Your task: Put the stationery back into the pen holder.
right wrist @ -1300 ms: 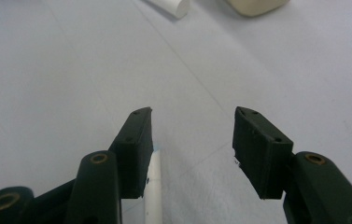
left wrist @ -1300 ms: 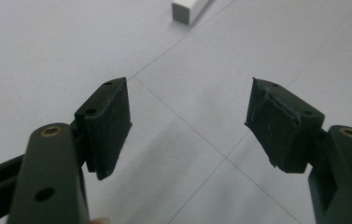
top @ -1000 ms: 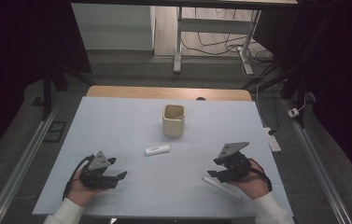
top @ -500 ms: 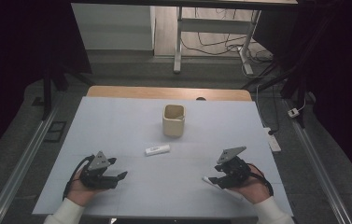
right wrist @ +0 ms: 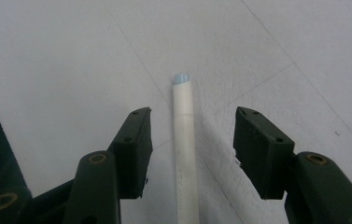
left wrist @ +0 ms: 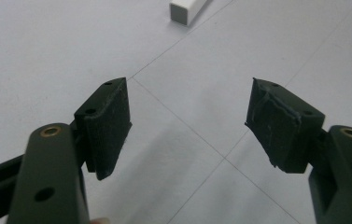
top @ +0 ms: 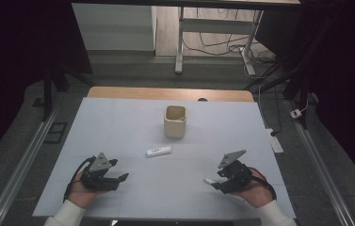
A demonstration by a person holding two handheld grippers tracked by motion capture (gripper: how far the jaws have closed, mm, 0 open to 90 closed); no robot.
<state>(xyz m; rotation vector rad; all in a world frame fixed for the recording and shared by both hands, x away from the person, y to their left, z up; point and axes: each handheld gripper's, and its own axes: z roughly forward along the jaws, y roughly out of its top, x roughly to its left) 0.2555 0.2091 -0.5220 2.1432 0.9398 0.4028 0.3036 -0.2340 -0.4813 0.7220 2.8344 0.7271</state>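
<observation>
- White pen (top: 209, 180) lay on table (top: 118, 122) at right gripper (top: 218, 183) tips, high view; left gripper (top: 118, 180) apart, nr front edge.
- Left gripper view: jaws wide, nothing betw. them.
- Right gripper view: pen (right wrist: 185, 154) betw. open jaws, pads not touching.

hidden: white pen (right wrist: 184, 154) runs off the right gripper view's 6 o'clock edge, rear end unseen | cut off: white block (left wrist: 186, 9) clipped at the left gripper view's 12 o'clock edge | too small: print on white eraser-like bar (top: 158, 151), perhaps a label | hidden: inside of beige cup (top: 175, 121) mostly shadowed
</observation>
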